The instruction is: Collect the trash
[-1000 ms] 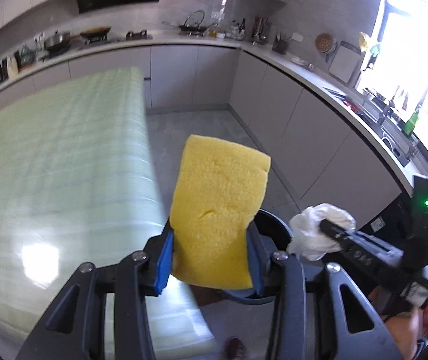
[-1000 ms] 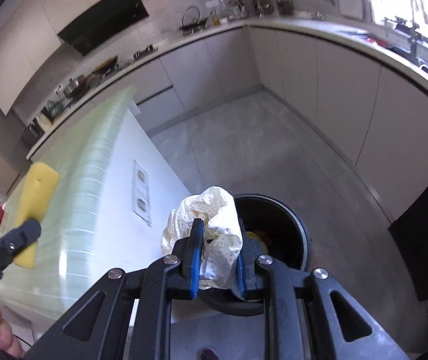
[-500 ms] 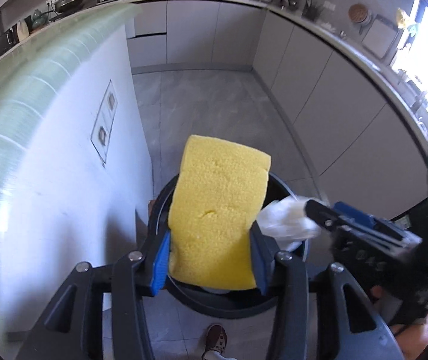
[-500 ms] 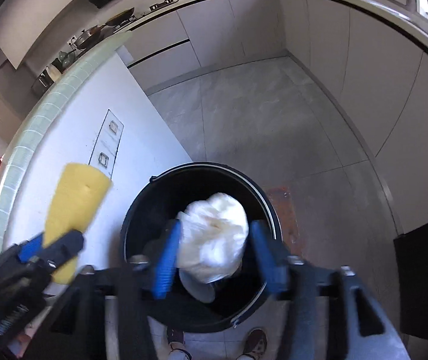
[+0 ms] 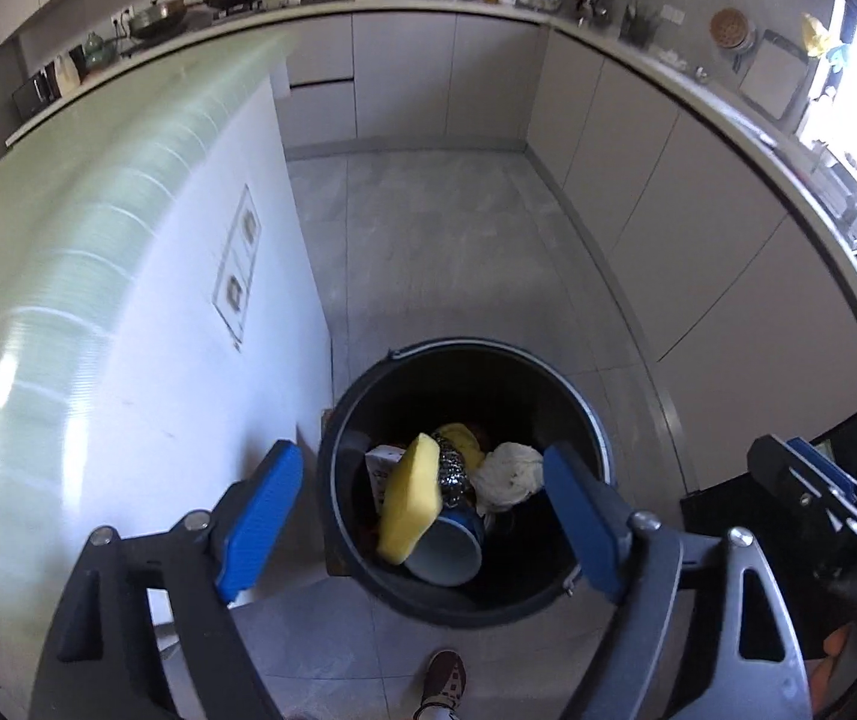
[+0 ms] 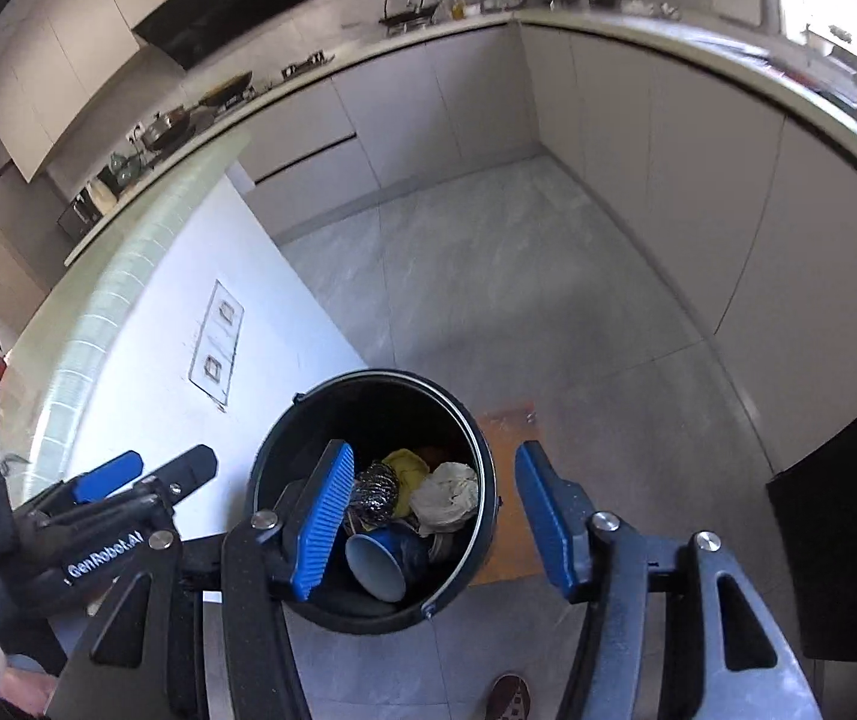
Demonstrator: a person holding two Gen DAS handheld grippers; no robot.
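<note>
Both the left gripper and right gripper stand empty, jaws wide apart, above the bin; yellow sponge inside, seemingly resting on the trash.

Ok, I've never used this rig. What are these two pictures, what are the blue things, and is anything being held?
Each picture comes from a camera on a hand-held gripper, looking forward along its two fingers. The blue strips are the finger pads. The left gripper and the right gripper both hang over a black bin on the kitchen floor, beside a white island. Both are open and hold nothing. In the bin lie a yellow sponge, a white crumpled wad, a blue cup and a metal scourer. The left view also shows the right gripper at its right edge.
</note>
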